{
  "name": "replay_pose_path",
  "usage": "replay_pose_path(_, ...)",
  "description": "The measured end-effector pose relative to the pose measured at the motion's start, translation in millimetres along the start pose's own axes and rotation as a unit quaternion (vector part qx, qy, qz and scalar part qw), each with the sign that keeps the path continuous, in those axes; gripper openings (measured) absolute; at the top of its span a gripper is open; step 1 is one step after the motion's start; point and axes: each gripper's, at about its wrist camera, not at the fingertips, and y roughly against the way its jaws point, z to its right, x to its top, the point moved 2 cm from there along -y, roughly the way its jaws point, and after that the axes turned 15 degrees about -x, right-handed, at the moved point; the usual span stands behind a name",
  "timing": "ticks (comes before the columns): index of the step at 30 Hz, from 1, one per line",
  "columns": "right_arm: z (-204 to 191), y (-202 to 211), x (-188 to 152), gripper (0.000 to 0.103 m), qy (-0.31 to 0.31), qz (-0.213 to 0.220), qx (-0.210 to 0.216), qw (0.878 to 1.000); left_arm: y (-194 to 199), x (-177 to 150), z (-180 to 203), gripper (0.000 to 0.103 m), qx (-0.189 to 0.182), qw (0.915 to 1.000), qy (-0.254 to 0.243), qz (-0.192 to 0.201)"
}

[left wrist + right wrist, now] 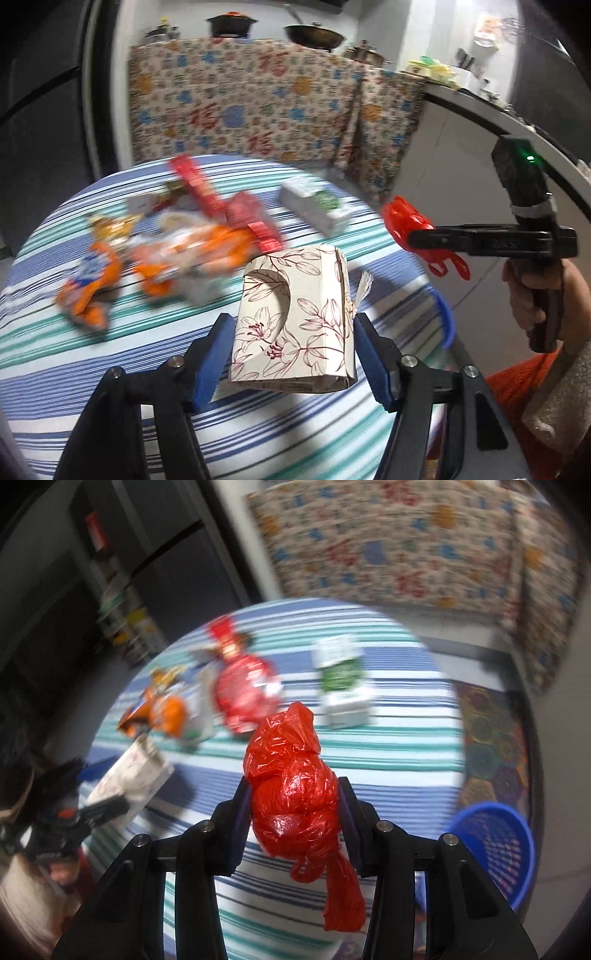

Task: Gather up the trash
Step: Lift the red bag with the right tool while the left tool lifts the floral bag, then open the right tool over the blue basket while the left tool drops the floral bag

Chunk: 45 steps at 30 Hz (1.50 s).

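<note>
Grippers both full: your left gripper (291, 354) clamps the floral carton (291, 321), your right gripper (293, 805) the red plastic bag (295, 794).

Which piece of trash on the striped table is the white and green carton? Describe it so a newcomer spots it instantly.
Start at the round table with the blue, teal and white striped cloth. At its far side, right of the crumpled red and orange wrappers, lies the white and green cardboard carton. It lies apart from them and is the only boxy, rigid piece left on the cloth.
</note>
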Motion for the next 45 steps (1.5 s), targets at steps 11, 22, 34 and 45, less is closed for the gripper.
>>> replay_pose_path(11, 186, 1, -38, 0.045, -0.107, -0.023, -0.186, 0.976, -136, 52, 128, 0.067, -0.09, 0.9941, -0.034, -0.05)
replay_pose_path(22, 272, -18, -68, 0.045, -0.192, -0.064, -0.187, 0.961, -265, 47, 172, 0.067, -0.119, 0.9867, -0.024, -0.108)
replay_pose_path(34, 292, -17, -73, 0.046, -0.249, -0.049, -0.175, 0.951, -317, 36, 187, 0.068, -0.104, 0.9851, -0.038, -0.132)
replay_pose_path(45, 303, 1, -67, 0.072, -0.287, -0.001, -0.187, 0.94, -348, 34, 179, 0.08, -0.097, 0.9875, -0.016, -0.123)
